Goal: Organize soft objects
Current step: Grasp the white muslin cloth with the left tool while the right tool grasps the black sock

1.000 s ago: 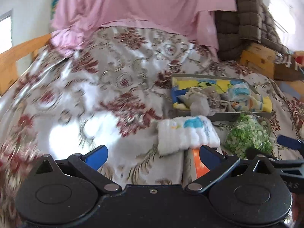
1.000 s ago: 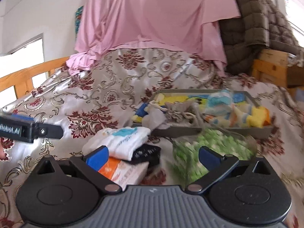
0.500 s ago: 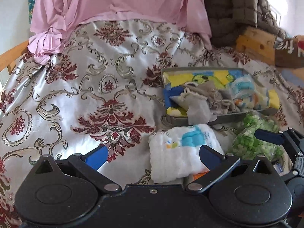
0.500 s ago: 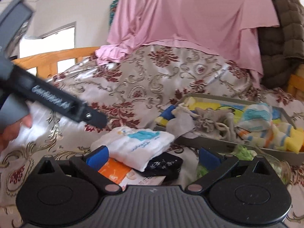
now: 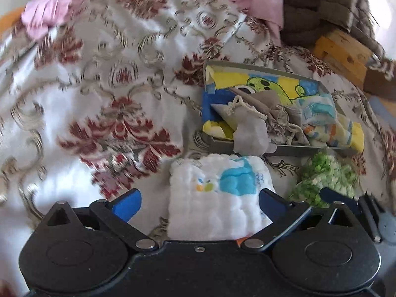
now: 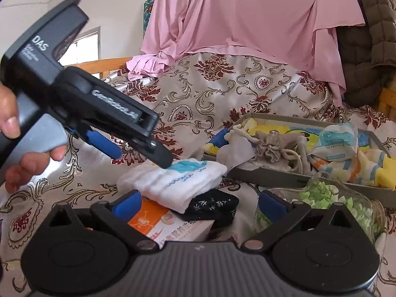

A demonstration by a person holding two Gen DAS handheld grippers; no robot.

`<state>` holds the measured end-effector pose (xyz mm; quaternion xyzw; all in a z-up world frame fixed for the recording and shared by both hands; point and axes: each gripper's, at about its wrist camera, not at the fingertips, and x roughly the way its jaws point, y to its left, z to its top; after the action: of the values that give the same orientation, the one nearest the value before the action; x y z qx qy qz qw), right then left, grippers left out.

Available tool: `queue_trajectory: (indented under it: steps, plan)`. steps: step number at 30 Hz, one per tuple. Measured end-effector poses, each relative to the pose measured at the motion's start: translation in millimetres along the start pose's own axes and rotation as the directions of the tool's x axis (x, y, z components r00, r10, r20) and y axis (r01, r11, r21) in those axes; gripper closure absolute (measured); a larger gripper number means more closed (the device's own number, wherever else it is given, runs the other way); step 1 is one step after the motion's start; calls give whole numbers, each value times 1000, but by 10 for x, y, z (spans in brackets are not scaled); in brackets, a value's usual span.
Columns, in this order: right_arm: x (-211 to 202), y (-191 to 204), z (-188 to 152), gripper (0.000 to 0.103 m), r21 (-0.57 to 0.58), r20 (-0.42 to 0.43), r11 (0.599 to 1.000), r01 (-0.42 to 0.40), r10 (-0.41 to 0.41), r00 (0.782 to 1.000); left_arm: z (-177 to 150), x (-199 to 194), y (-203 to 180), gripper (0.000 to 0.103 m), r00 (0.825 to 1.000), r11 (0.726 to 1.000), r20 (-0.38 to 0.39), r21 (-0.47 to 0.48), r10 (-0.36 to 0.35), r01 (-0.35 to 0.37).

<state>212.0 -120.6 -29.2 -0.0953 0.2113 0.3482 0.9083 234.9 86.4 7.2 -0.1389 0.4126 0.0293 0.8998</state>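
Observation:
A folded white cloth with a blue print (image 5: 217, 195) lies on the bedspread, on top of a black pouch (image 6: 212, 205) and an orange-and-white box (image 6: 170, 222). My left gripper (image 5: 199, 204) is open, low over the cloth, which lies between its blue fingers. In the right wrist view the left gripper (image 6: 141, 156) reaches in from the left, one fingertip touching the cloth (image 6: 173, 180). My right gripper (image 6: 198, 204) is open and empty, just short of the pile. A grey tray (image 5: 292, 148) behind holds a grey drawstring bag (image 6: 272, 148), folded cloths and striped socks (image 6: 356, 168).
A clear jar of green bits (image 6: 329, 205) lies on its side in front of the tray, by my right finger. A pink sheet (image 6: 247, 14) and a brown quilt (image 6: 366, 37) hang at the back. Wooden furniture (image 5: 341, 52) stands at the right.
My left gripper has moved forward and down over the white cloth, which is now between its fingers. In the right wrist view the left gripper has come in closer and touches the cloth.

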Motion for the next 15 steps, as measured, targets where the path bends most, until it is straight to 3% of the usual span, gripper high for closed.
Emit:
queue_trajectory:
  steps: [4,8,15]
  plan:
    - [2,3,-10,0,-2,-4,1000,1,-1,1000,10,117,-21,15,998,999,-48,-27,-31,30]
    - [3,4,-25,0,7,-8,1000,0,0,1000,-24,239,11,35,990,993,-114,-89,-85,75]
    - [20,29,-43,0,-1,-14,1000,-5,5,1000,-91,242,63,59,987,986,-113,-134,-114,99]
